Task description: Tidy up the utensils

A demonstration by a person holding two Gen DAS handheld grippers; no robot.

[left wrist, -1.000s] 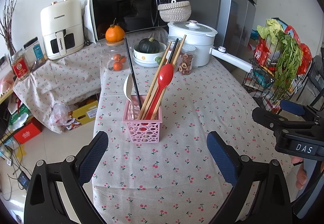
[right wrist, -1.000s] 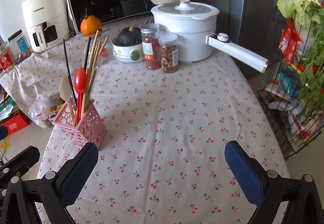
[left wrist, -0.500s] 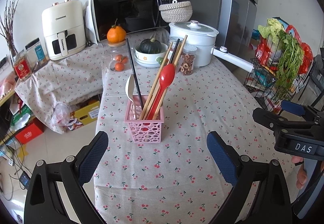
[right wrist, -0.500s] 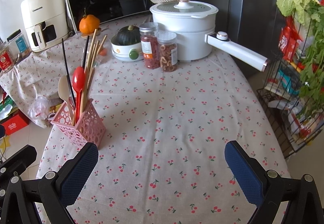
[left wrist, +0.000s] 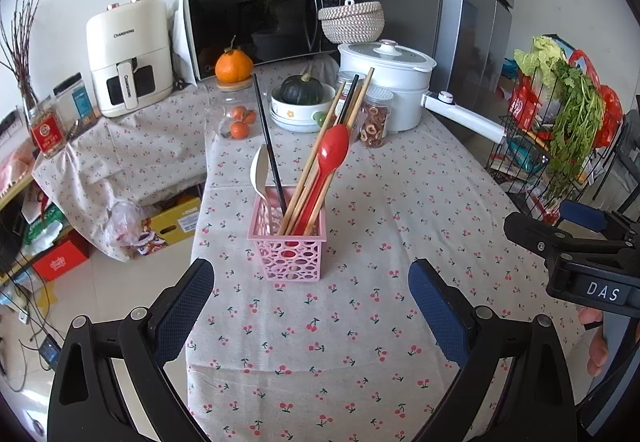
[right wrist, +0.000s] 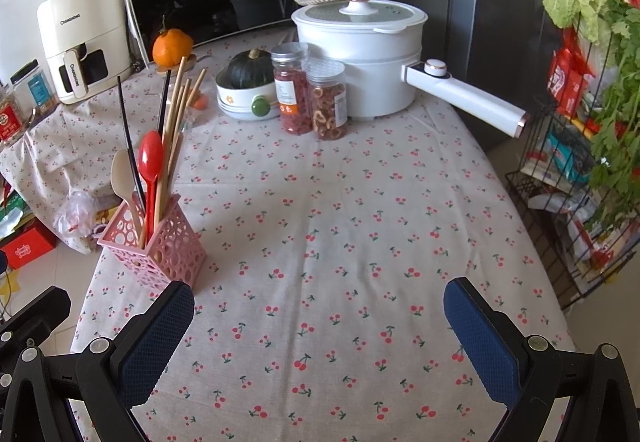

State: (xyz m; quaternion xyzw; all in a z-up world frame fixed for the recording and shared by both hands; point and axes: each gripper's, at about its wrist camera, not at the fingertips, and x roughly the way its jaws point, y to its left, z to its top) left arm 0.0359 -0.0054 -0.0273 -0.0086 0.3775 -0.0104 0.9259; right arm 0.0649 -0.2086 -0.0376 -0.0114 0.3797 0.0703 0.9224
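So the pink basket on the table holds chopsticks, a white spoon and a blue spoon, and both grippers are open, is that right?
Not quite: the second spoon is red, not blue. The left wrist view shows the red spoon standing in the pink basket with the chopsticks and the white spoon. The left gripper and right gripper are both open.

"changhong" on air fryer (left wrist: 129, 56); "das" on right gripper (left wrist: 604, 292)

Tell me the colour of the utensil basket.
Pink basket, perforated with round holes; clearest in the left wrist view.
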